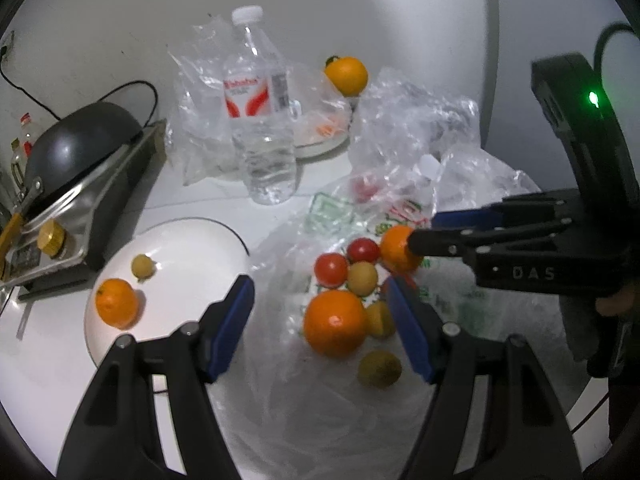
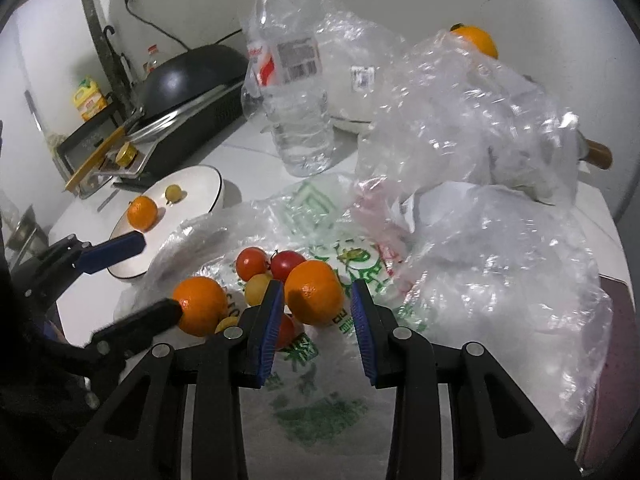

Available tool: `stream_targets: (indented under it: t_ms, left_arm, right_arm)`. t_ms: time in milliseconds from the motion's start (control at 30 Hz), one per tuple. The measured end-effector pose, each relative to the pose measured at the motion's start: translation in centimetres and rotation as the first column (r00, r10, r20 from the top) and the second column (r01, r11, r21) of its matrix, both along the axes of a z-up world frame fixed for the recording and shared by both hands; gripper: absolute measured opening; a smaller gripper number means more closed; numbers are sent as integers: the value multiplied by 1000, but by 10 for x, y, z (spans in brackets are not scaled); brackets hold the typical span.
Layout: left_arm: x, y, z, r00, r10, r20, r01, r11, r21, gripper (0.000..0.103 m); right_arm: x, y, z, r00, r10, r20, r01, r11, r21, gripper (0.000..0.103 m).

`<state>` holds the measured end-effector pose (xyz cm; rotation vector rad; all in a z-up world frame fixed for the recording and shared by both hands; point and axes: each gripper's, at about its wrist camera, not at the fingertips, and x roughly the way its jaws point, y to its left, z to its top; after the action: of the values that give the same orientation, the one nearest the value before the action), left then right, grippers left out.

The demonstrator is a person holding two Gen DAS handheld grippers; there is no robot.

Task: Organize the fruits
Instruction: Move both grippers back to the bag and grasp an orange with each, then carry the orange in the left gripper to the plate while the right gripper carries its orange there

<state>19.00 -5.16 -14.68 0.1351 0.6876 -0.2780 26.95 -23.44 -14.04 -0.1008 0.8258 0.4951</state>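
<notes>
1. Right tongs [image 2: 316,312] are spread, blue pads either side of an orange [image 2: 314,293] but not closed on it; a gap shows on the right pad side. The orange sits on a printed plastic bag [image 2: 320,360] on the worktop [image 1: 48,360].
2. Left tongs [image 1: 320,320] are released and empty, hovering near the bigger orange [image 1: 335,322].
3. Handling, judged: oranges are firm, light, round and likely to roll; take hold across the widest part with moderate squeeze.
4. Tomatoes [image 1: 330,268] and small yellow fruits [image 1: 362,278] lie touching the oranges; thin-skinned, probably easy to bruise or nudge away.
5. Bag film under the pile is slippery and crumpled; a pad could catch it.
6. White plate [image 1: 192,240], left of the pile, holds one orange [image 1: 117,303] and one yellow fruit [image 1: 143,266]; it seems the drop spot.
7. Obstacles: water bottle [image 1: 260,120] and clear bags [image 2: 460,120] stand behind the pile; a black pan [image 1: 80,140] lies beyond the plate.
</notes>
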Motion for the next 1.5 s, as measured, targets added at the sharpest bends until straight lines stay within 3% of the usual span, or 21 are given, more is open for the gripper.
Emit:
stream_targets:
  t_ms: [100, 167, 233, 467, 833, 1500]
  left_arm:
    - [1, -5, -6, 1000, -6, -11, 6, 1000, 11, 69]
    - [4, -8, -11, 1000, -5, -23, 6, 999, 38, 56]
    - [6, -9, -16, 999, -5, -37, 7, 999, 50, 51]
    - [10, -15, -23, 996, -32, -83, 37, 997, 61, 41]
    - [7, -14, -22, 996, -13, -88, 17, 999, 41, 39]
    - [-2, -13, 21, 999, -45, 26, 44, 998, 41, 39]
  right_arm:
    - [4, 2, -4, 1000, 10, -7, -10, 1000, 0, 42]
    - [6, 2, -6, 1000, 15, -11, -15, 1000, 8, 42]
    - [7, 0, -9, 1000, 23, -18, -23, 1000, 18, 42]
    - [12, 1, -14, 999, 28, -27, -27, 999, 23, 42]
    - [8, -1, -10, 999, 40, -2, -40, 999, 27, 38]
    - [-7, -11, 23, 997, 8, 76, -14, 997, 82, 38]
